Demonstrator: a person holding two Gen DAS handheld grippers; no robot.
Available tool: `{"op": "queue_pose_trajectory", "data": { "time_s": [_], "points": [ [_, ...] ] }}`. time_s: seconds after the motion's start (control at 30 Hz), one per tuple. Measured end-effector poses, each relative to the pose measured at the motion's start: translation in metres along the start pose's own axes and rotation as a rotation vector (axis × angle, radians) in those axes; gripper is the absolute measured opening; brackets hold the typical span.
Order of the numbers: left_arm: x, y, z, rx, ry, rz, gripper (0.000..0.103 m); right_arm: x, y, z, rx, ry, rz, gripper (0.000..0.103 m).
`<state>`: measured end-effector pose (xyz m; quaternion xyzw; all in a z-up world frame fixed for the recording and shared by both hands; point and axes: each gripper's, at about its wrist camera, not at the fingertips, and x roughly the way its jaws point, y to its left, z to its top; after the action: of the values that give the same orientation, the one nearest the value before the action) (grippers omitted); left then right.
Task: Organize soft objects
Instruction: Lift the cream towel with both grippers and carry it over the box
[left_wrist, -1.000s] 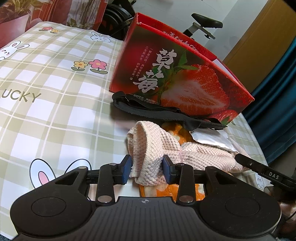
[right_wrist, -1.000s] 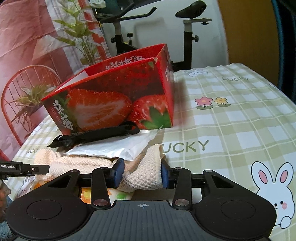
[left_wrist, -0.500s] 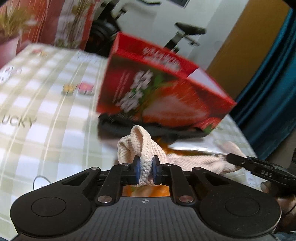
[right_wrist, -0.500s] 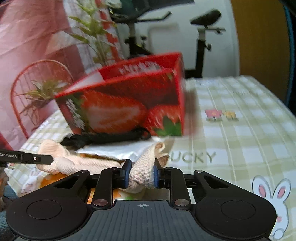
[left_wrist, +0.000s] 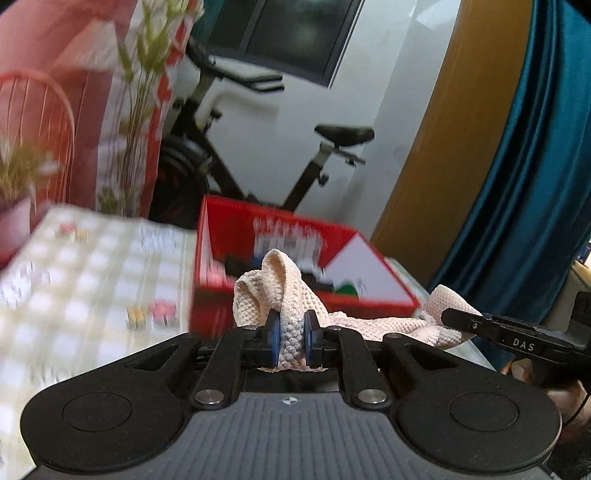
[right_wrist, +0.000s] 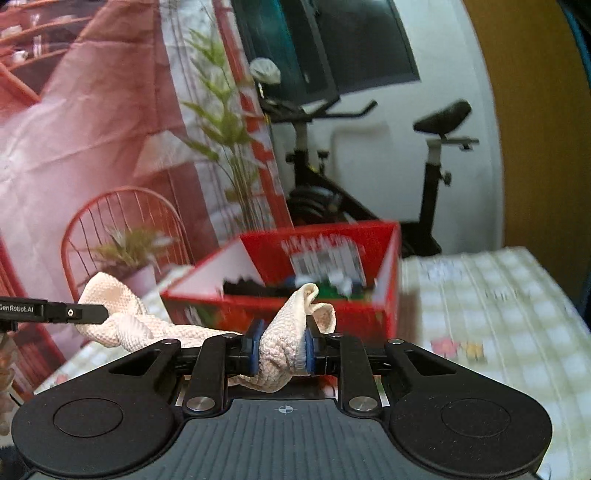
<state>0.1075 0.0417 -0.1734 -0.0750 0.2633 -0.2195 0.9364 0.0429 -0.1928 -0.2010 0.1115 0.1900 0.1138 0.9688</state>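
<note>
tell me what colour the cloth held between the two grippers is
Pale cream-pink, with a bumpy waffle-knit texture. The cloth shows best in the right wrist view.

Black exercise bike (right_wrist: 369, 177) with padded saddle, standing against the white wall. Left of the bike: tall green leafy plant (right_wrist: 225, 144), then a pink and red printed backdrop (right_wrist: 74, 122). Left of the bike and lower: red wire-back chair (right_wrist: 122, 236) behind a small potted plant (right_wrist: 129, 254). Right of the bike: ochre wooden panel (left_wrist: 450, 147), then a teal curtain (left_wrist: 532, 177).
</note>
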Motion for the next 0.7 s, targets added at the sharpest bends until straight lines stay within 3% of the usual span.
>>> {"op": "queue_pose_trajectory", "data": {
  "time_s": [0.17,0.33,0.5,0.7],
  "points": [
    [0.035,0.0,0.041,0.057,-0.008,0.042,0.013,0.035,-0.005,0.046,-0.072,-0.022,-0.02,0.02],
    [0.095,0.015,0.068,-0.006,0.095,0.029,0.012,0.086,-0.005,0.076,-0.15,0.013,-0.035,0.02],
    [0.133,0.012,0.077,0.013,0.119,0.051,0.012,0.135,0.007,0.088,-0.28,0.048,-0.063,0.02],
    [0.157,0.015,0.076,0.04,0.115,0.08,0.012,0.174,-0.001,0.091,-0.312,0.064,-0.124,0.02]
  ]
}}
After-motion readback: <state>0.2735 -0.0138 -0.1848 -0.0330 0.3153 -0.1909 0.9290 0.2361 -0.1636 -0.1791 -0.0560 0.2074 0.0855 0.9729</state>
